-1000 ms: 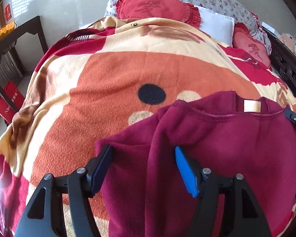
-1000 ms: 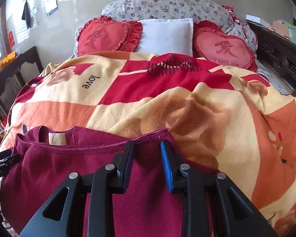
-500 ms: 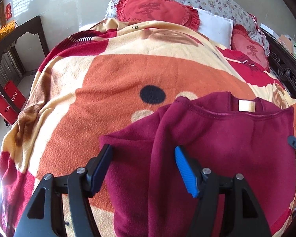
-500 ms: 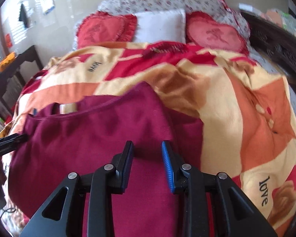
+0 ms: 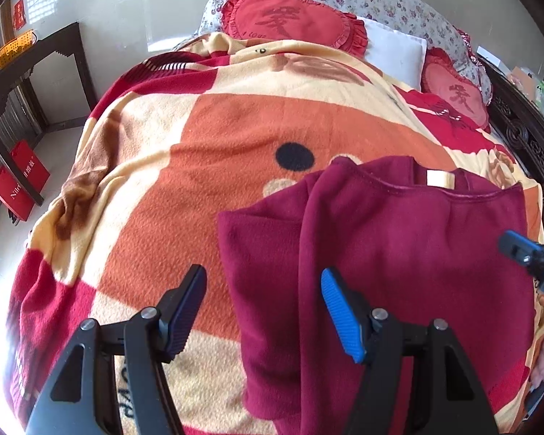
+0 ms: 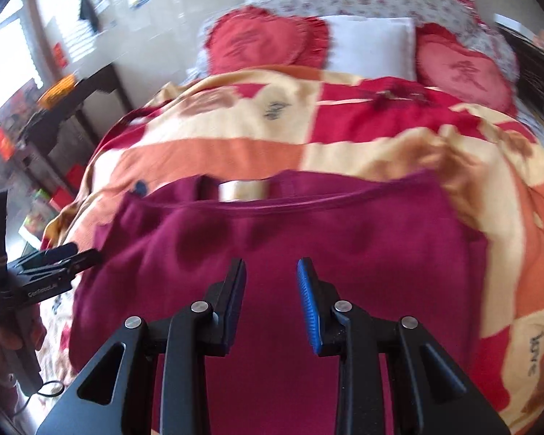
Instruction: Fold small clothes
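Note:
A maroon fleece top lies on the orange, cream and red blanket, collar and pale neck label facing the pillows. Its left side is folded over into a long flap. My left gripper is open and empty above the garment's left edge. My right gripper is open and empty above the middle of the top, and also shows at the right edge of the left wrist view. The left gripper shows at the left of the right wrist view.
Red heart cushions and a white pillow lie at the head of the bed. A dark carved bed frame runs along the right. A dark side table and red bags stand on the left.
My right gripper has pulled back from the garment's right shoulder toward its middle and its jaws have widened. The top's right side now lies folded in. The left gripper has barely moved.

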`<state>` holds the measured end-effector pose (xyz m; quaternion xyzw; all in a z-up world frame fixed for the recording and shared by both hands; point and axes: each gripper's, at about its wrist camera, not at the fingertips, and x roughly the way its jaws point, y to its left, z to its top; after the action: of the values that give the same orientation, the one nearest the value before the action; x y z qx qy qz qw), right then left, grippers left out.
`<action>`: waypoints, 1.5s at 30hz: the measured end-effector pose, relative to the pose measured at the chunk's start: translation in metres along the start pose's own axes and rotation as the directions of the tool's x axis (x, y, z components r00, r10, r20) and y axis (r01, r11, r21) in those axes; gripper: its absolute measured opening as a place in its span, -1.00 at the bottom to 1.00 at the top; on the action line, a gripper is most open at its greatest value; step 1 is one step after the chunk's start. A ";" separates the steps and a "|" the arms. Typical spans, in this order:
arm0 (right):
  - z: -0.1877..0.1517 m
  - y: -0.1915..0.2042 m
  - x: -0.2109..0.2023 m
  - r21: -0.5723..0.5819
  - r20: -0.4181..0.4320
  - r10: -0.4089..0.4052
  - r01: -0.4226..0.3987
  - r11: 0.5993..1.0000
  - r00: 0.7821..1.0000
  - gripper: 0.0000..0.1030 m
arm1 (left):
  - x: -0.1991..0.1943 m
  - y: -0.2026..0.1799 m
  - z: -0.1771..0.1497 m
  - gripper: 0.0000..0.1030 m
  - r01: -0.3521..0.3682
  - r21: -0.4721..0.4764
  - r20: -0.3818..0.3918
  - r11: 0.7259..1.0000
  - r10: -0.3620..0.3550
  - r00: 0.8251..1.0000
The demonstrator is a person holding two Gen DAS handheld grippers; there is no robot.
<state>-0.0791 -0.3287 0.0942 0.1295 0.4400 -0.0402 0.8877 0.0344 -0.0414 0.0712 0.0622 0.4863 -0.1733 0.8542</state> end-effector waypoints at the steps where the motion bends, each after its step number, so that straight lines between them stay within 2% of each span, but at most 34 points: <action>1: 0.000 0.012 0.006 -0.021 -0.011 0.017 -0.018 1.000 1.000 -0.76 | -0.001 0.001 -0.002 0.35 0.000 -0.001 0.001 1.000 0.000 1.000; 6: 0.002 0.069 0.031 -0.091 -0.050 0.109 -0.114 0.989 0.993 -0.76 | -0.005 0.004 -0.008 0.35 -0.004 0.001 0.001 1.000 0.004 1.000; 10: 0.005 0.095 0.045 -0.119 -0.068 0.124 -0.132 0.984 0.990 -0.76 | -0.008 0.011 -0.014 0.34 0.012 -0.019 -0.007 1.000 -0.012 1.000; 16: 0.007 0.100 0.061 -0.092 -0.087 0.124 -0.132 0.987 0.988 -0.76 | -0.023 0.023 -0.035 0.39 0.094 -0.076 -0.023 0.993 -0.096 0.995; 25: 0.025 0.109 0.086 -0.040 -0.078 0.196 -0.199 0.979 0.978 -0.77 | -0.022 0.019 -0.075 0.42 0.116 -0.090 -0.071 0.989 -0.123 0.990; 28: 0.030 0.120 0.103 -0.047 -0.109 0.199 -0.205 0.978 0.974 -0.77 | -0.018 0.025 -0.081 0.45 0.137 -0.144 -0.079 0.980 -0.150 0.986; 31: 0.030 0.127 0.127 -0.046 -0.158 0.170 -0.179 0.983 0.973 -0.77 | -0.015 0.033 -0.083 0.46 0.158 -0.186 -0.084 0.970 -0.176 0.981; 34: 0.032 0.131 0.121 -0.033 -0.156 0.169 -0.176 0.984 0.973 -0.76 | -0.016 0.039 -0.088 0.50 0.187 -0.206 -0.072 0.961 -0.206 0.976; 36: 0.034 0.134 0.111 -0.010 -0.154 0.229 -0.234 0.972 0.961 -0.75 | -0.016 0.041 -0.092 0.53 0.199 -0.217 -0.065 0.956 -0.218 0.974; 37: 0.035 0.138 0.106 -0.010 -0.159 0.250 -0.255 0.967 0.955 -0.71 | -0.016 0.042 -0.093 0.53 0.204 -0.222 -0.061 0.953 -0.222 0.973; 39: 0.035 0.149 0.105 -0.030 -0.182 0.268 -0.278 0.960 0.946 -0.29 | -0.019 0.043 -0.098 0.55 0.210 -0.228 -0.055 0.951 -0.227 0.972; 42: 0.031 0.174 0.116 -0.072 -0.269 0.254 -0.282 0.957 0.929 -0.17 | -0.021 0.043 -0.103 0.58 0.220 -0.233 -0.050 0.947 -0.237 0.970; 45: 0.026 0.201 0.122 -0.170 -0.282 0.165 -0.219 0.961 0.945 0.14 | -0.025 0.044 -0.109 0.60 0.226 -0.237 -0.048 0.945 -0.244 0.969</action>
<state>0.0527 -0.1372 0.0516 0.0869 0.5419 0.1086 0.8289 -0.0500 0.0354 0.0325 -0.0889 0.5395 -0.2141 0.8095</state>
